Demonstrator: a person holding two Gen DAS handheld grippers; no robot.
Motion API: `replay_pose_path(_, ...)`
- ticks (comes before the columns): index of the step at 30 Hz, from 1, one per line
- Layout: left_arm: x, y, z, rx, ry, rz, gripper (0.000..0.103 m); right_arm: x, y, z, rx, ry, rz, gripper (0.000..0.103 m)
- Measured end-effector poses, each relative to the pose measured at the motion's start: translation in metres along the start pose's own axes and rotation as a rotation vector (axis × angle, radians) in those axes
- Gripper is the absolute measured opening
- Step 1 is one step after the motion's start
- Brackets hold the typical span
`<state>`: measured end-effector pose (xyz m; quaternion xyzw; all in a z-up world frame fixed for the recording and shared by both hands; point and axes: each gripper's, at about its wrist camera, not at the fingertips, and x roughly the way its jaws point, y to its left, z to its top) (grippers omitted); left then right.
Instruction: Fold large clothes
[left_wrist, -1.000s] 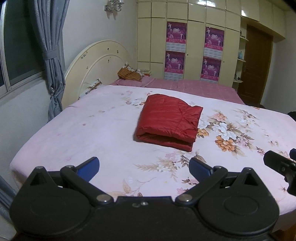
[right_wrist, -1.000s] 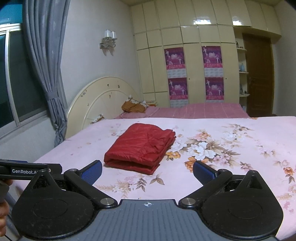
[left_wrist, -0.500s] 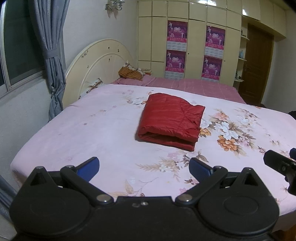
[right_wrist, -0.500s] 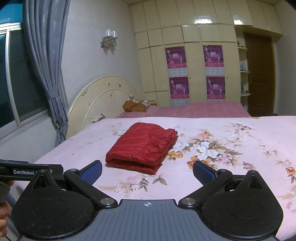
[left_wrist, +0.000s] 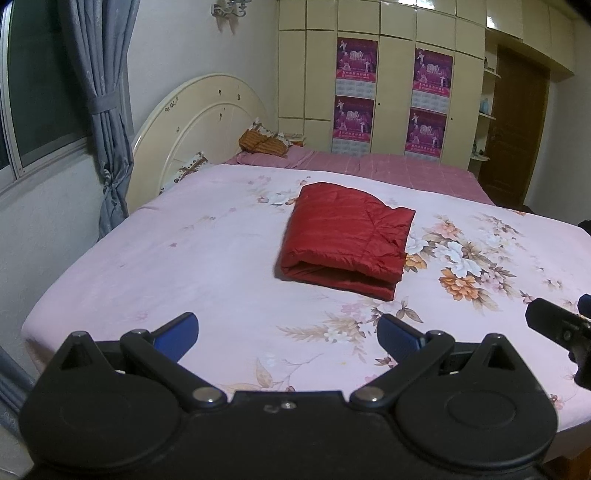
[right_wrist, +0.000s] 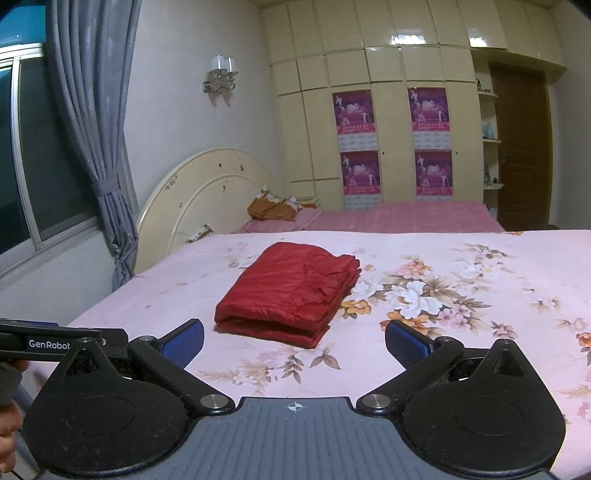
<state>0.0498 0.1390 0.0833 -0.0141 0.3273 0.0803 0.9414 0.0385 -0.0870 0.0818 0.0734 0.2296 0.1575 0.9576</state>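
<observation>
A red quilted garment (left_wrist: 347, 236) lies folded into a compact rectangle on the pink floral bedspread (left_wrist: 184, 258); it also shows in the right wrist view (right_wrist: 291, 291). My left gripper (left_wrist: 288, 332) is open and empty, held back over the bed's near edge, well short of the garment. My right gripper (right_wrist: 295, 341) is open and empty, also short of the garment. The left gripper's body shows at the left edge of the right wrist view (right_wrist: 55, 341), and part of the right gripper shows in the left wrist view (left_wrist: 561, 328).
A cream headboard (left_wrist: 195, 129) stands at the bed's left side with a patterned pillow (left_wrist: 262, 142) near it. A grey curtain (left_wrist: 99, 110) hangs by the window. A wardrobe (left_wrist: 388, 81) and a brown door (left_wrist: 517, 129) stand behind.
Both grippers have drawn back and lifted a little; the garment sits slightly farther off and lower in view. The garment itself has not moved.
</observation>
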Motion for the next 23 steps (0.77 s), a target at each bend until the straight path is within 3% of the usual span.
replay_pose_path(17,0.021,0.001,0.008,0.012,0.007,-0.032,0.102,0.024,0.000,0.002,0.011,0.026,0.001,0.103)
replay_pose_path(20,0.034,0.000,0.011,0.014,-0.018,-0.041,0.102,0.034,-0.004,0.001,0.017,0.040,-0.007,0.103)
replay_pose_path(23,0.064,0.003,0.020,0.007,0.013,-0.040,0.103,0.050,-0.014,-0.003,0.028,0.067,-0.034,0.103)
